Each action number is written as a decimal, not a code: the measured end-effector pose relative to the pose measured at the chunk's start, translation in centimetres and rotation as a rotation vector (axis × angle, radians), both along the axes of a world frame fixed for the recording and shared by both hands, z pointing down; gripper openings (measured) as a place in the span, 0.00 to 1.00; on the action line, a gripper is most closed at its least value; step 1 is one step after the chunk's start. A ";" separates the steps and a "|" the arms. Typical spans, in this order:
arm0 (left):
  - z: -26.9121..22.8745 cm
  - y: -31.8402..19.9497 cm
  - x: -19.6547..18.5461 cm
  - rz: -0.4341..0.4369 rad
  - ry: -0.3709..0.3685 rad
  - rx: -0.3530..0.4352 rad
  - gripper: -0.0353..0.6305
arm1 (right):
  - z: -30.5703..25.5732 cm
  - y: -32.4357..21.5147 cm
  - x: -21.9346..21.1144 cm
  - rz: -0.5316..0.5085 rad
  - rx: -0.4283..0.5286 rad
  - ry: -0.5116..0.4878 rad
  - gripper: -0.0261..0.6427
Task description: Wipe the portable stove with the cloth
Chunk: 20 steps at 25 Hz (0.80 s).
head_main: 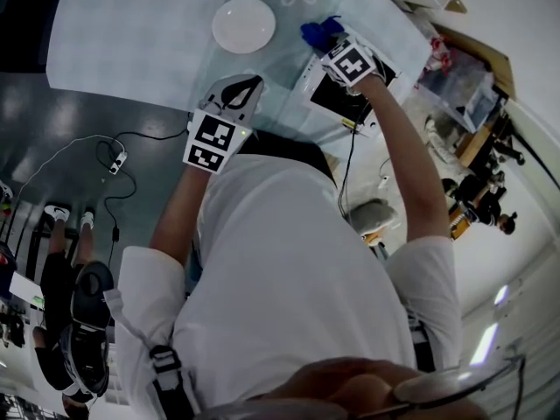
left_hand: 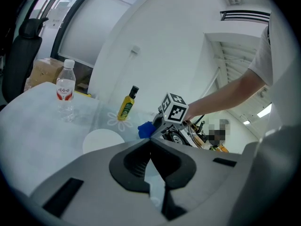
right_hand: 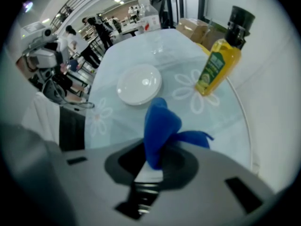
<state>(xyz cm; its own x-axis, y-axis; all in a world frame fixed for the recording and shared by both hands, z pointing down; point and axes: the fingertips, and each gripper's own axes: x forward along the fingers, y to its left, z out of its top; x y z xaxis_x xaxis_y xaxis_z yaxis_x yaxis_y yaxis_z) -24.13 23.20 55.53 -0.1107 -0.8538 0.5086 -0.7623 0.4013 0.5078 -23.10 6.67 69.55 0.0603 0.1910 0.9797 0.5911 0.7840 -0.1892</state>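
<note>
**Holding cloth (head_main: 319, 31) in right gripper (head_main: 332, 44), just off far edge of portable stove (head_main: 337, 100)**

Head view, upper right of centre: right gripper w/ marker cube on top, jaws clamped on bunched blue cloth. Confirmed in right gripper view: cloth pinched btwn jaws, rest flopping out past tips.

Stove white-framed w/ dark top, directly under that gripper and forearm, on pale flowered tablecloth (head_main: 131, 33). Mostly covered, so long axis not readable.

Key relation: cloth toward upper left of frame, at or just beyond stove's far edge. Dark top back toward lower right, i.e. below and behind jaw tips, not ahead of them. Borne out in right gripper view: ahead only white plate (right_hand: 139, 84) at centre and yellow oil bottle (right_hand: 216, 67) at upper right, no stove top past tips. Probable need: tipping jaws down and drawing back toward body to lay cloth on dark top.

Left gripper (head_main: 247, 86) left of centre in head view, near table's near edge, well apart from stove. Jaws closed together, nothing btwn them in left gripper view. From there, stove off to right of frame, partly seen beneath right gripper's cube.

Right gripper clearly nearer and already loaded; left free, perhaps for steadying stove. Possible snag: plate near cloth, up and left.
</note>
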 end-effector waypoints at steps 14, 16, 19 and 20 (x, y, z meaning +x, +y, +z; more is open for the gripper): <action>0.4 1.4 0.2 -0.011 0.008 -0.003 0.10 | -0.5 4.2 4.0 -0.024 -0.047 0.005 0.16; 0.6 1.6 0.3 -0.006 0.010 -0.006 0.10 | -0.5 4.9 4.7 -0.041 -0.043 0.010 0.16; 0.8 1.7 0.4 0.010 0.012 -0.007 0.10 | -0.4 6.0 5.9 -0.062 -0.037 0.018 0.16; 0.7 1.7 0.4 0.014 0.011 -0.006 0.10 | -0.4 6.3 6.3 -0.067 -0.037 0.020 0.16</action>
